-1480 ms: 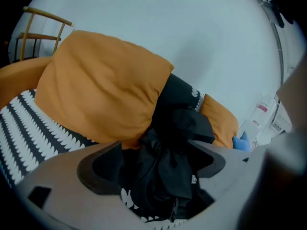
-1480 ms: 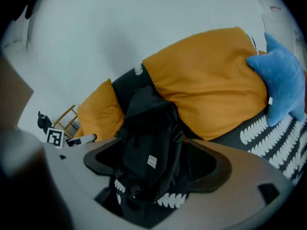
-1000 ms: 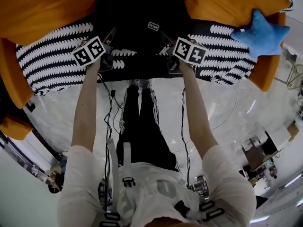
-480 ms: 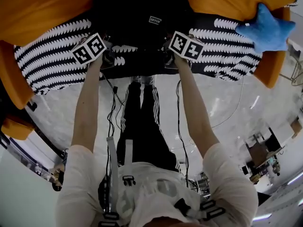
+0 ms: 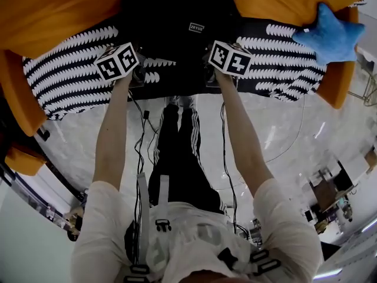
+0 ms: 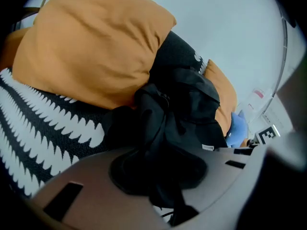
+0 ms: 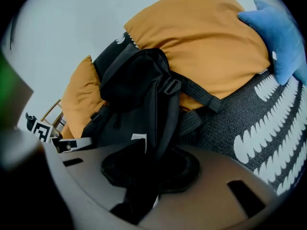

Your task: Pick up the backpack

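Black fabric, soft and creased, is what we're seeing: one backpack [image 5: 177,31] is slumping on the seat between two orange cushions, one on the left [image 5: 53,10] and one on the right [image 5: 288,2]. A small white label is showing on its front, and a strap with a buckle is trailing off toward the right cushion. The left gripper [image 5: 139,74] has just been closing, and its jaws are now pinching a bunched fold of the backpack. The right gripper [image 5: 210,74] has just been closing too, and its jaws are clamping another fold near the label. Both are working at the seat's front edge, where the black-and-white cover [image 5: 65,75] is dropping off to pale floor [image 5: 283,134]. That floor is lying open in front, apart from the person's legs and some cables. Orange sofa arms are closing in both sides. One blue star toy [image 5: 333,37] is lying on the right cushion, well apart from the backpack.
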Available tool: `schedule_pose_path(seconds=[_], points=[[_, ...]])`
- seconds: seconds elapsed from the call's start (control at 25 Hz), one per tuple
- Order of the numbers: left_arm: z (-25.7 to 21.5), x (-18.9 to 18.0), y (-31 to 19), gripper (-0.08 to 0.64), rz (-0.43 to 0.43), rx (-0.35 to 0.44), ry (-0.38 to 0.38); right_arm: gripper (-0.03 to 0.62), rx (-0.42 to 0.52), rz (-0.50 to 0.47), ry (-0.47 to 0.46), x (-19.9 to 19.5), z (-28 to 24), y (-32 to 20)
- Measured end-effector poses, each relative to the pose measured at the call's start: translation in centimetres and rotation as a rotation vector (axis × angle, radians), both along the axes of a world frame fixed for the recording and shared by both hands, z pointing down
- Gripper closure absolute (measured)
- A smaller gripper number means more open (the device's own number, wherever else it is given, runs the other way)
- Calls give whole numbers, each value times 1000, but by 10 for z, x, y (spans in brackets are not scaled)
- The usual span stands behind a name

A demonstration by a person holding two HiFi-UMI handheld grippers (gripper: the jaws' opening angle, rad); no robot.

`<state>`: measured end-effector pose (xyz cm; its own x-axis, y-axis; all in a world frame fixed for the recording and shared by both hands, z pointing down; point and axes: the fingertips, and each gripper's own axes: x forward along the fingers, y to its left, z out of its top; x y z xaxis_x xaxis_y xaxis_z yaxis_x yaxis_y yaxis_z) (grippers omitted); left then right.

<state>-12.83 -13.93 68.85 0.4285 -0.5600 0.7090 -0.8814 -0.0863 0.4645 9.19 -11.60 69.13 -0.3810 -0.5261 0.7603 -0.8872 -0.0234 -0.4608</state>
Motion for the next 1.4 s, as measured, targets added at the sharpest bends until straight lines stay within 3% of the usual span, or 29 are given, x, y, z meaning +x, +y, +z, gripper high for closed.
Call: schedule_pose_path(seconds=[0.28, 0.56, 0.76, 0.84, 1.08, 1.4], points=[[-51, 1, -1, 482, 43, 29, -5, 505, 29, -21, 51, -5, -47, -4], [-149, -13, -12, 489, 21, 142, 10, 509, 133, -51, 84, -18, -145, -24], [-233, -2, -14, 492, 21, 247, 42, 512, 219, -50, 126, -5, -233, -28], [-272, -6, -17, 492, 22, 303, 20, 512, 265, -50, 123, -10, -268, -33], [-386, -10, 12, 494, 15, 429, -146, 512, 376, -67, 120, -18, -374, -13], [-516, -21, 86, 495, -21, 613, -218, 512, 542, -63, 97, -30, -500, 52]])
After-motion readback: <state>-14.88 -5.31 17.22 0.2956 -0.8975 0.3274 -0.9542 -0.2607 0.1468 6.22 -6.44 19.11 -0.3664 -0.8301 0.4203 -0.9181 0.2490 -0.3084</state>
